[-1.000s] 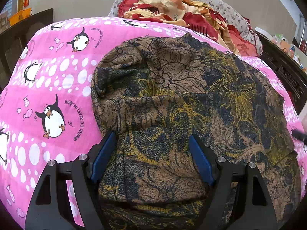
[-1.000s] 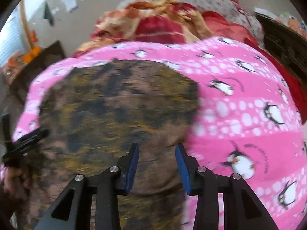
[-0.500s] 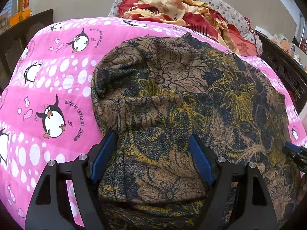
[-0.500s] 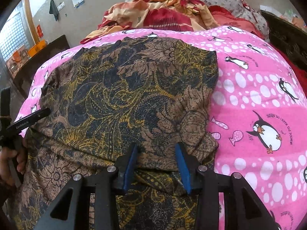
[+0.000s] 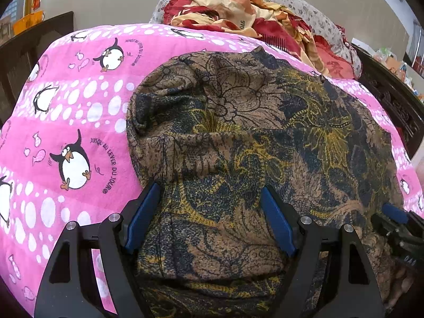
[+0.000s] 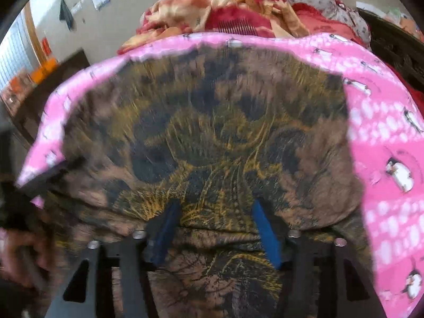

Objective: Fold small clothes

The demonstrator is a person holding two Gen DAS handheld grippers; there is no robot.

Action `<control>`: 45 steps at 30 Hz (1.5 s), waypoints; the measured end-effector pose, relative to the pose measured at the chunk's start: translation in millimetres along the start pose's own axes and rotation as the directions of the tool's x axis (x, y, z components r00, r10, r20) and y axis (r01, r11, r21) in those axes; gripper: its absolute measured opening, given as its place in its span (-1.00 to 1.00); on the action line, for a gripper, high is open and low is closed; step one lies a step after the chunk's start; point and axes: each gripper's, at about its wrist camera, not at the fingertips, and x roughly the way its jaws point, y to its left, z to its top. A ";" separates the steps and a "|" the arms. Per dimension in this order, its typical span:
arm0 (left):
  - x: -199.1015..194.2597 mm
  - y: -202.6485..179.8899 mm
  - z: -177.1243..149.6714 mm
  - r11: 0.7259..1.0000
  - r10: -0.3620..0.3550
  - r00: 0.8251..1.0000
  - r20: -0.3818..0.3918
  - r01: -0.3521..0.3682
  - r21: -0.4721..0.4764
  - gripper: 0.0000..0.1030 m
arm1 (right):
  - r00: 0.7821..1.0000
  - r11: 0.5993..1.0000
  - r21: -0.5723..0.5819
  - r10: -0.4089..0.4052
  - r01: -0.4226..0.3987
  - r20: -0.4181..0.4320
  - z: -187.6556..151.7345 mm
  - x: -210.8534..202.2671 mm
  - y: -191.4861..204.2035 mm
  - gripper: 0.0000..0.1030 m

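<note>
On the bed, over a pink penguin-print blanket, lies the brown-and-navy floral garment — crumpled, partly folded, a fold edge running across its middle. The left tongs sit low over the garment's near part, blue pads spread wide, cloth lying between them but not pinched. The right tongs — their view blurred — have just been opening; their pads stand apart over a bunched ridge of the same garment, fabric between them, no squeeze visible. In the left wrist view the right tongs' tip shows at the garment's right edge. A red and cream heap of bedding sits at the bed's far end.
</note>
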 end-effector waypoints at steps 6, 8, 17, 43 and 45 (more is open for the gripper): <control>-0.8 0.8 -0.8 1.000 -0.001 1.000 0.002 0.001 -0.003 0.53 | 0.997 0.994 -0.083 0.071 -0.072 -0.020 0.2 6.5 12.6 1.00; -0.3 0.2 -0.5 1.000 0.003 1.000 0.001 -0.003 0.000 0.53 | 0.999 0.991 -0.130 0.020 -0.025 -0.040 2.4 11.0 24.7 1.00; -0.1 0.6 -0.3 1.000 0.005 1.000 0.000 -0.005 0.000 0.53 | 0.999 0.987 -0.158 -0.015 0.008 -0.040 8.0 9.7 38.4 1.00; -0.6 0.0 -0.9 1.000 0.007 1.000 0.001 -0.007 -0.001 0.53 | 0.999 0.988 -0.155 -0.009 0.002 -0.040 6.2 12.1 36.1 1.00; -0.5 -0.7 -0.9 1.000 0.011 1.000 0.000 -0.011 0.002 0.53 | 0.999 0.988 -0.155 -0.009 0.002 -0.040 6.2 12.1 36.2 1.00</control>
